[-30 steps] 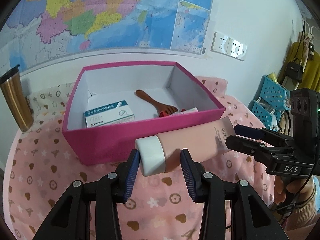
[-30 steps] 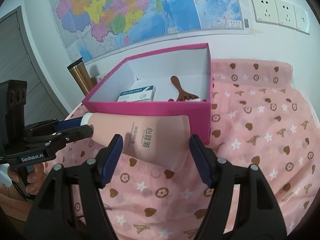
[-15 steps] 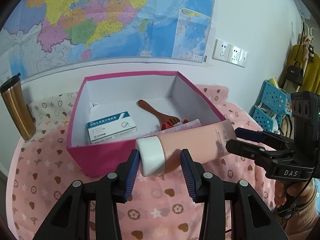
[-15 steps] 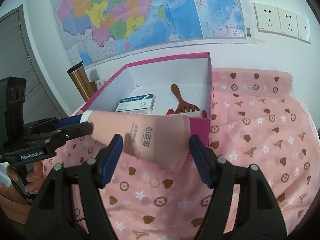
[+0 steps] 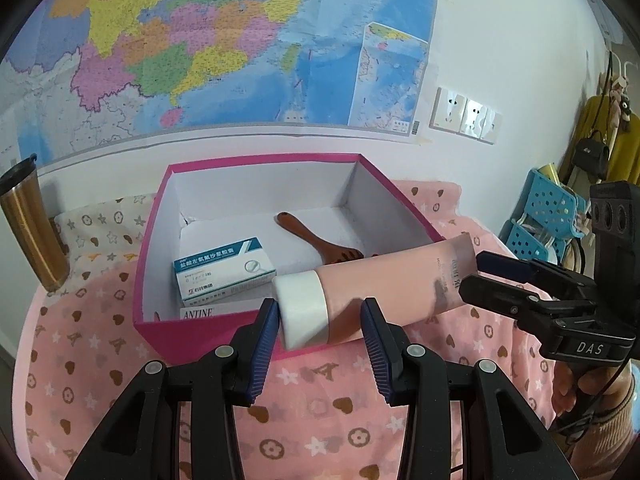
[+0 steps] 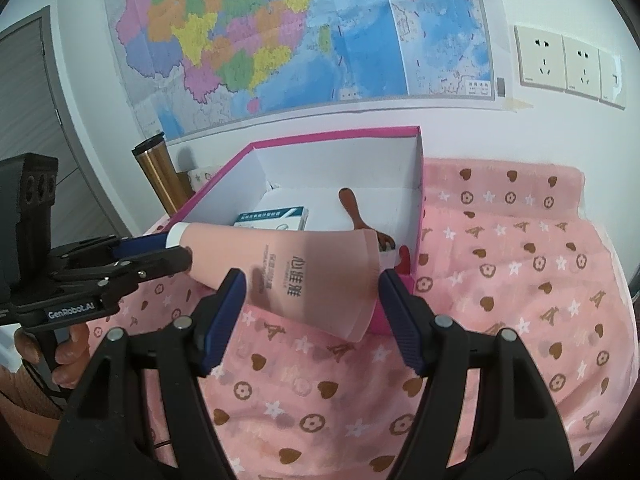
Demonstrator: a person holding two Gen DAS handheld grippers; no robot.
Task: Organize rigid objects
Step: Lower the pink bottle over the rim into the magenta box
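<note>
Two grippers hold one pink tube (image 5: 384, 284) between them, above the near wall of the pink box (image 5: 200, 332). The left gripper (image 5: 320, 328) is closed on the white cap end, with its blue pads on both sides of the cap. The right gripper (image 6: 310, 304) stands wider and grips the flat tail end of the tube. Inside the box lie a blue and white carton (image 5: 222, 270) and a wooden comb (image 5: 320, 240), apart from each other. The box rests on a bench covered with a pink patterned cloth (image 6: 520, 280). A gold tumbler (image 5: 28, 224) stands upright left of the box.
</note>
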